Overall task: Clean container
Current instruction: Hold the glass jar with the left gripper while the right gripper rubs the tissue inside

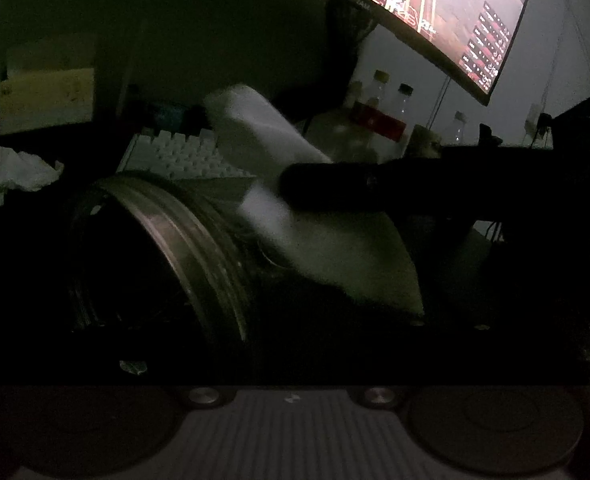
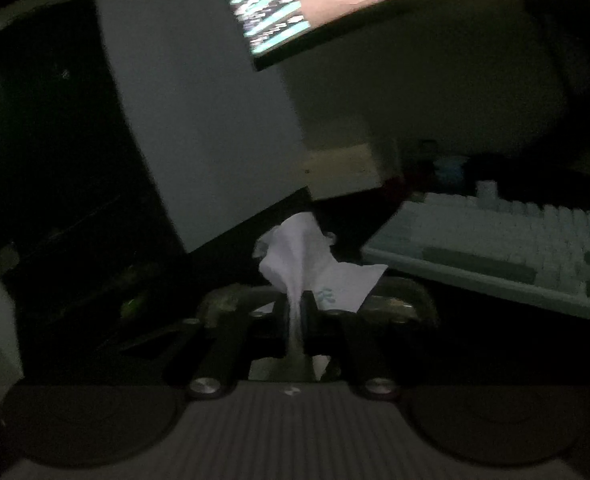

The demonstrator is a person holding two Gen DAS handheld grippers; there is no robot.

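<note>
Container held on its side in the left claw

The glass container [image 1: 163,248] fills the left claw [image 1: 255,320] – wide-spread jaws; the right claw [image 2: 295,308], clamped on a white tissue [image 2: 295,252], sits beside the keyboard [image 2: 515,248]

Both views are very dim; a lit monitor [image 1: 435,4] gives most light. Foregrounds sink into black shadow, the right view is motion-blurred, and edges bend and darken.
</note>
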